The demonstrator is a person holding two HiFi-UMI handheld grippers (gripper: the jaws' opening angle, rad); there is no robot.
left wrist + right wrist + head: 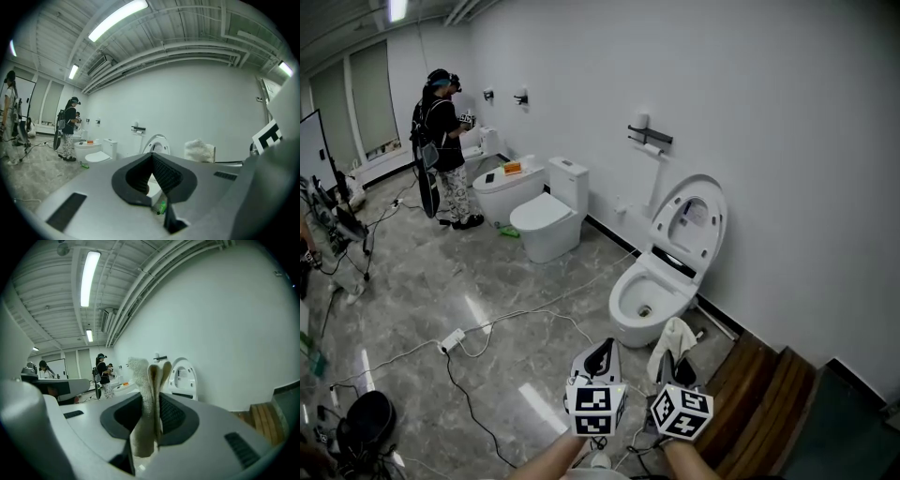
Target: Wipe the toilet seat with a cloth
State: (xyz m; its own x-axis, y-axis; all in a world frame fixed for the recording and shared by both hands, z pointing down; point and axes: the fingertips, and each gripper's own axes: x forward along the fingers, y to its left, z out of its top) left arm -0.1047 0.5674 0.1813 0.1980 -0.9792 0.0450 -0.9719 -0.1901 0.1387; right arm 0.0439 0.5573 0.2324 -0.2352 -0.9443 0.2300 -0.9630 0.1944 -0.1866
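A white toilet [649, 292] stands against the wall with its lid and seat [690, 223] raised and the bowl open. Both grippers hover low in front of it, side by side. My right gripper [668, 362] is shut on a folded cream cloth [673, 337], which sticks up between its pads [149, 394]. My left gripper [601, 351] is shut with nothing in it; its jaws meet in the left gripper view [152, 172]. There the raised lid [157, 142] shows just beyond them and the cloth [199, 150] to the right. In the right gripper view the lid [183, 378] stands right of the cloth.
Two more toilets [547, 221] stand further along the wall, with a person [442, 150] beside them. Cables [502, 321] and a power strip [450, 339] lie across the marble floor. Wooden steps [761, 392] sit to the right. A paper holder [649, 139] hangs on the wall.
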